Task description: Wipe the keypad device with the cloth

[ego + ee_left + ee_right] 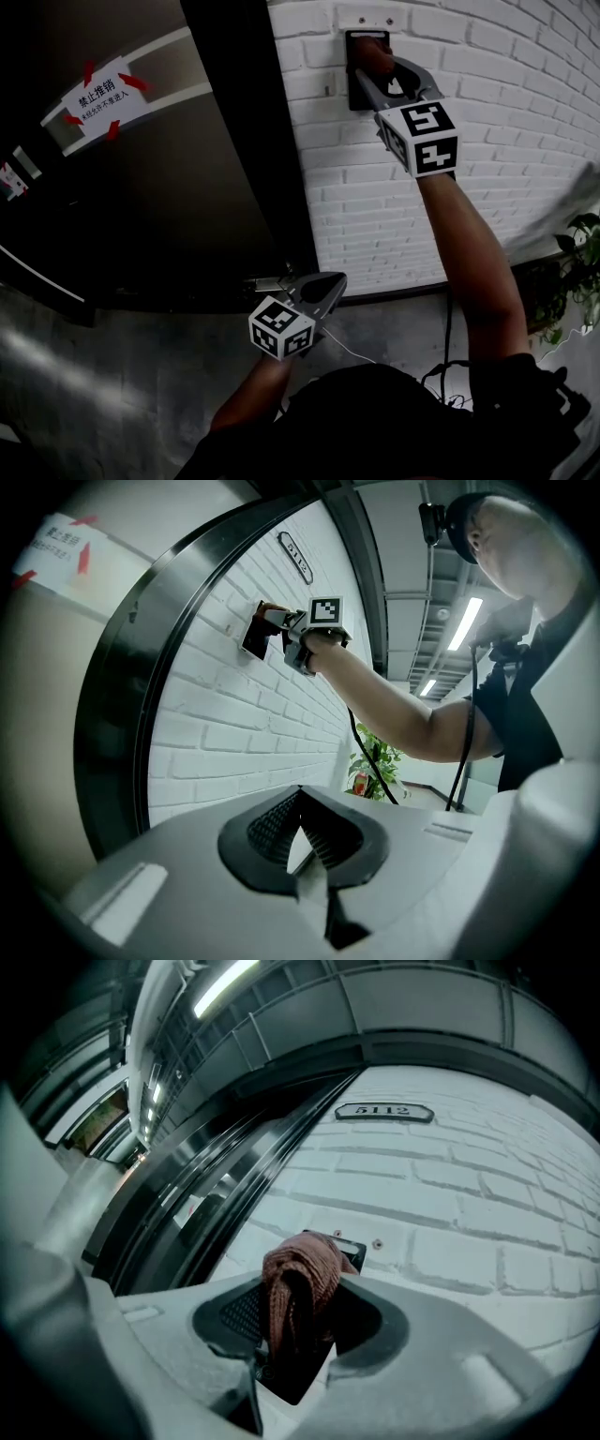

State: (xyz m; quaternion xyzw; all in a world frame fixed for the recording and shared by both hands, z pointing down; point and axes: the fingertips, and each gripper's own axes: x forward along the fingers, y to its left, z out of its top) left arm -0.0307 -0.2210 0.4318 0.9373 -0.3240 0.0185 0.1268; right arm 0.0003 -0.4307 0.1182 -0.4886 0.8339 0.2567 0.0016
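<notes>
- The right claw (373, 67) is seen in the upper middle of the head view, raised to the white brick wall (487, 66) on an outstretched arm.
- It is clenched on the cloth (300, 1283). In the right gripper view the reddish-brown fabric is bunched between the two dark pads and bulges out past the tips.
- The keypad device (354, 1252), a dark rectangular unit fixed to the wall, is seen just behind the cloth at the centre of that view. Most of its face is covered by the fabric and only its upper right corner is shown.
- In the head view the cloth is pressed against the upper part of the device, whose black left edge is left visible beside the claw.
- A number plate (383, 1112) is mounted on the brickwork higher up in the right gripper view.
- The left claw (305, 841) is held low, at the lower middle of the head view, well apart from the device. Its tips are brought together and nothing is gripped between them.
- A dark door (141, 206) with a white and red notice (98, 94) fills the left of the head view.
- A green plant (581, 248) is seen at the right edge.
</notes>
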